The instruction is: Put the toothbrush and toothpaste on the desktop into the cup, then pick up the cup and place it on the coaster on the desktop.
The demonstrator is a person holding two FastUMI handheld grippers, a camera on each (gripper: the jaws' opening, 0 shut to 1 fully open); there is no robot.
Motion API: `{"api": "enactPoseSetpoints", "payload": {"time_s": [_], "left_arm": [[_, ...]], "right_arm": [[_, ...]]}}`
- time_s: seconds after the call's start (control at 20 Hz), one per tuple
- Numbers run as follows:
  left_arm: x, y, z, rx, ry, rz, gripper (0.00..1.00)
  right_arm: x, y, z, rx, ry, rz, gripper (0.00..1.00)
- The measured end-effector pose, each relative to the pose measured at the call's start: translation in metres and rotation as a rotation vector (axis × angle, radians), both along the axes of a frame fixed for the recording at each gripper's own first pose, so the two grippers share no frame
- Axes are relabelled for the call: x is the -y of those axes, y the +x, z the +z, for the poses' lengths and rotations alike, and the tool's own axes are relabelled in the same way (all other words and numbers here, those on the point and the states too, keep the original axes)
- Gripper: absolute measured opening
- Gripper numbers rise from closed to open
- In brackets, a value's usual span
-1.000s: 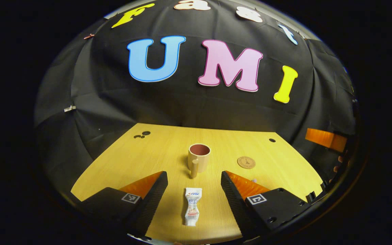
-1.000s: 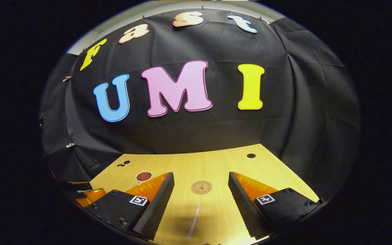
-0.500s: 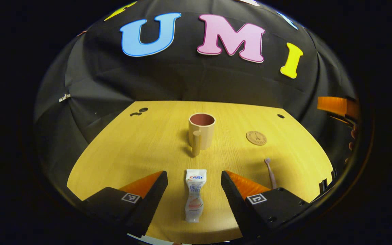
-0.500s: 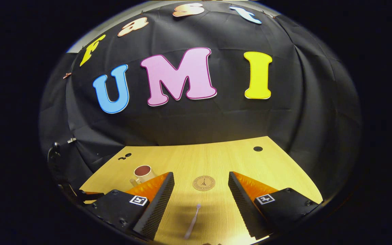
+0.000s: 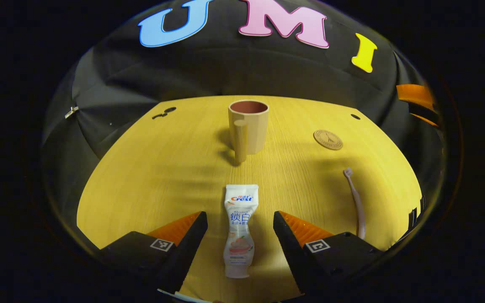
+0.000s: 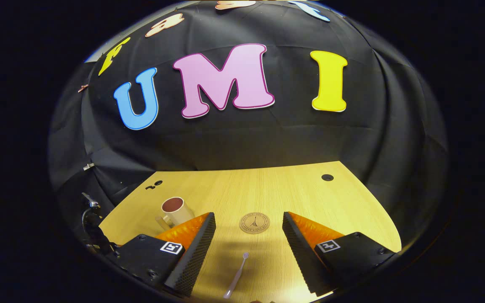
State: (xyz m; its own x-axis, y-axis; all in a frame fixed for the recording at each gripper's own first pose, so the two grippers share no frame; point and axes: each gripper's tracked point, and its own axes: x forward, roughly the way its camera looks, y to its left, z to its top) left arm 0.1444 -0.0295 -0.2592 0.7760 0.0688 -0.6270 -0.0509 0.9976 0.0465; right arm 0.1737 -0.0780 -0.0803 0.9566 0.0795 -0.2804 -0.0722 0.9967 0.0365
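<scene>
A white toothpaste tube lies flat on the wooden desktop, lengthwise between the fingers of my open left gripper, which hangs above it. Beyond it stands the beige cup, upright, handle towards the camera. A round coaster lies to the cup's right, and a pink toothbrush lies nearer on the right. In the right gripper view, the toothbrush lies between the fingers of my open right gripper, the coaster ahead of it and the cup to the left.
The desktop's far edge meets the black cloth wall. Small dark holes mark the desktop at the far left and far right. An orange part of the other gripper shows at the right edge of the left gripper view.
The left gripper has tipped downward and come forward over the toothpaste, which now lies deeper between its fingers. The right gripper has tilted down slightly; both stay open.
</scene>
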Motion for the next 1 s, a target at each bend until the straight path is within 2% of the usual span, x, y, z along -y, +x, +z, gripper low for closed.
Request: {"api": "enactPoseSetpoints", "payload": {"time_s": [0.25,0.4,0.55,0.6,0.65,0.7,0.85,0.95,1.0], "left_arm": [[0.0,0.003,-0.024,-0.066,0.011,-0.018,0.96],[-0.001,0.0,-0.033,-0.097,-0.005,-0.002,0.93],[0.001,0.001,-0.034,-0.105,0.008,-0.037,0.89],[0.004,0.001,-0.034,-0.116,0.009,-0.047,0.82],[0.006,0.002,-0.034,-0.12,0.008,-0.059,0.82],[0.007,0.003,-0.034,-0.127,0.011,-0.064,0.74],[0.012,0.004,-0.034,-0.147,0.018,-0.094,0.62],[0.014,0.005,-0.033,-0.148,0.028,-0.116,0.45],[0.015,0.006,-0.032,-0.146,0.032,-0.124,0.39]], "right_arm": [[0.004,0.005,-0.01,-0.026,-0.002,-0.009,0.98],[0.007,0.006,-0.016,-0.045,0.003,-0.022,0.98],[0.01,0.005,-0.022,-0.06,0.007,-0.037,0.98],[0.011,0.006,-0.024,-0.069,0.009,-0.039,0.99],[0.011,0.004,-0.028,-0.079,0.01,-0.041,0.99],[0.012,0.004,-0.032,-0.09,0.01,-0.044,0.99],[0.012,0.0,-0.043,-0.126,0.018,-0.057,0.99],[0.014,-0.003,-0.054,-0.16,0.005,-0.061,0.99],[0.015,-0.005,-0.059,-0.179,0.001,-0.061,0.99]]}}
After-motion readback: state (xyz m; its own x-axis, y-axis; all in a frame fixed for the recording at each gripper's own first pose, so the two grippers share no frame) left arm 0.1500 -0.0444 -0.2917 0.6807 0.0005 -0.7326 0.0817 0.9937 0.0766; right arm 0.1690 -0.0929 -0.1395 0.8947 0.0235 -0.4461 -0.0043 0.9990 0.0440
